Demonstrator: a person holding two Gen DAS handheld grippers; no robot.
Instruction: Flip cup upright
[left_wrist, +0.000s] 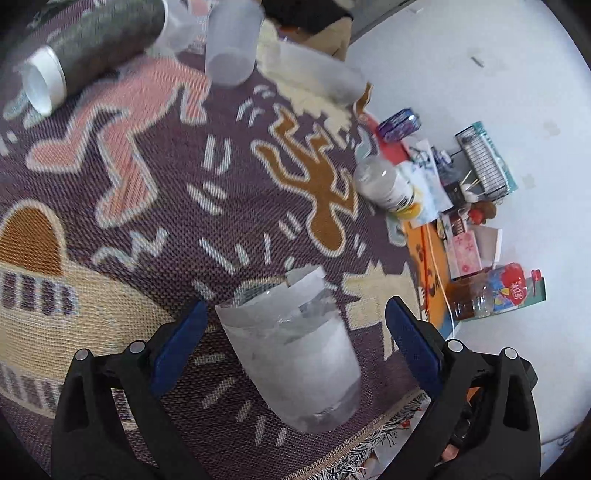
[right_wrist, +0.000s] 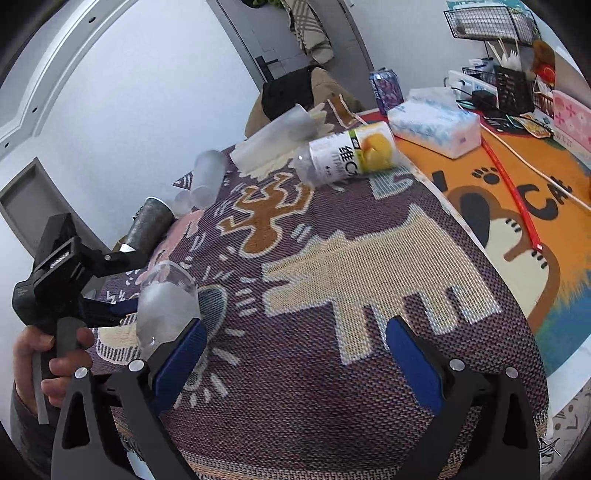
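A frosted clear plastic cup (left_wrist: 295, 354) lies tilted on the patterned woven mat (left_wrist: 147, 221), between the blue-padded fingers of my left gripper (left_wrist: 295, 332). The jaws stand wide open on either side of it, apart from its walls. In the right wrist view the same cup (right_wrist: 166, 306) shows at the left with its rounded base up, in front of the left gripper's body (right_wrist: 62, 273) held by a hand. My right gripper (right_wrist: 295, 350) is open and empty over the mat (right_wrist: 332, 258).
Other cups lie on the mat's far side: a dark sleeved cup (left_wrist: 92, 40), a frosted cup (left_wrist: 231, 44) and another (left_wrist: 317, 74). A drink bottle (right_wrist: 351, 151) lies on its side. A tissue box (right_wrist: 436, 125), wire baskets (right_wrist: 491, 22) and clutter fill the orange mat.
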